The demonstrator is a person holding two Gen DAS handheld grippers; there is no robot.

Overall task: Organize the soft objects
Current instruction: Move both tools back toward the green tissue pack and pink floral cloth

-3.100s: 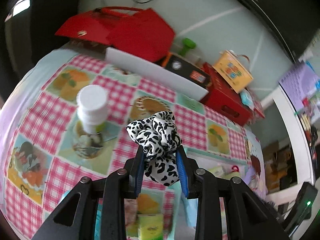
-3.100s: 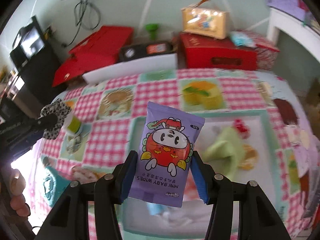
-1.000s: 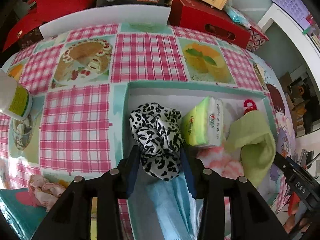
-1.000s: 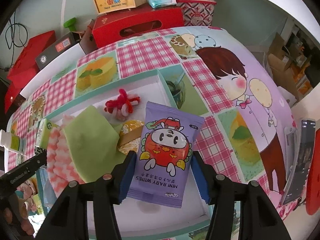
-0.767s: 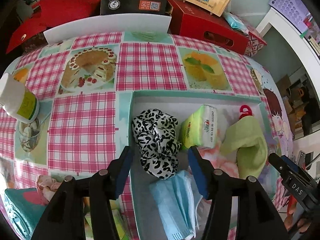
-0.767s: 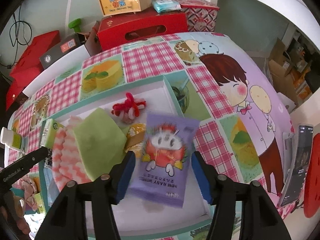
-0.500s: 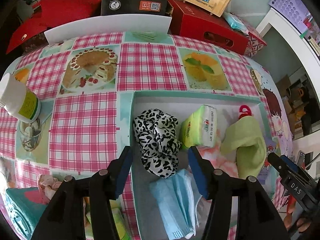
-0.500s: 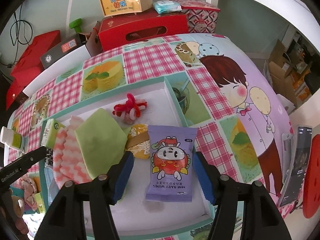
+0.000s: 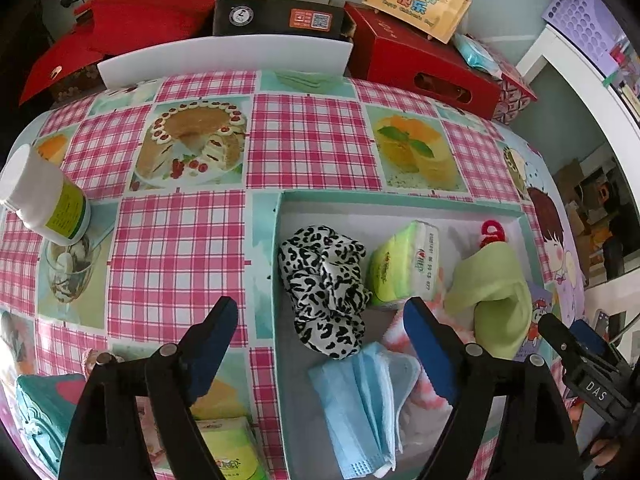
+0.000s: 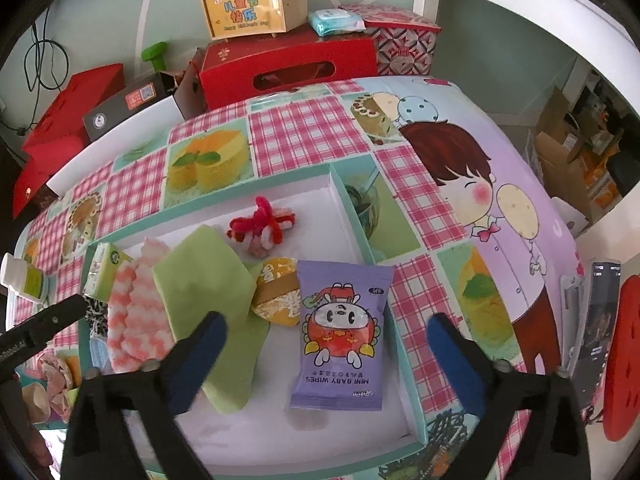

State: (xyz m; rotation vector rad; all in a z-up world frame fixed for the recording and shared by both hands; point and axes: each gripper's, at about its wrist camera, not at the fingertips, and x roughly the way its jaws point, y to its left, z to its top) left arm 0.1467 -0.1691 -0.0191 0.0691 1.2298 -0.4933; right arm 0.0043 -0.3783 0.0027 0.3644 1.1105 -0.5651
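While both tools' jaws were opening, left tool [image 9: 320,332] straddled the scrunchie [image 9: 324,284] and right tool [image 10: 324,352] the wipes pack [image 10: 340,332], both lying loose in the tray [image 10: 404,364]. Release step; next likely needs retracting toward leftover items on the counter [image 9: 176,248].

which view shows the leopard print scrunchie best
The left wrist view: the leopard print scrunchie lies whole and unobstructed in the tray, between the opening jaws of the left gripper, which do not touch it. The right wrist view shows only a sliver of it behind the left gripper's finger.
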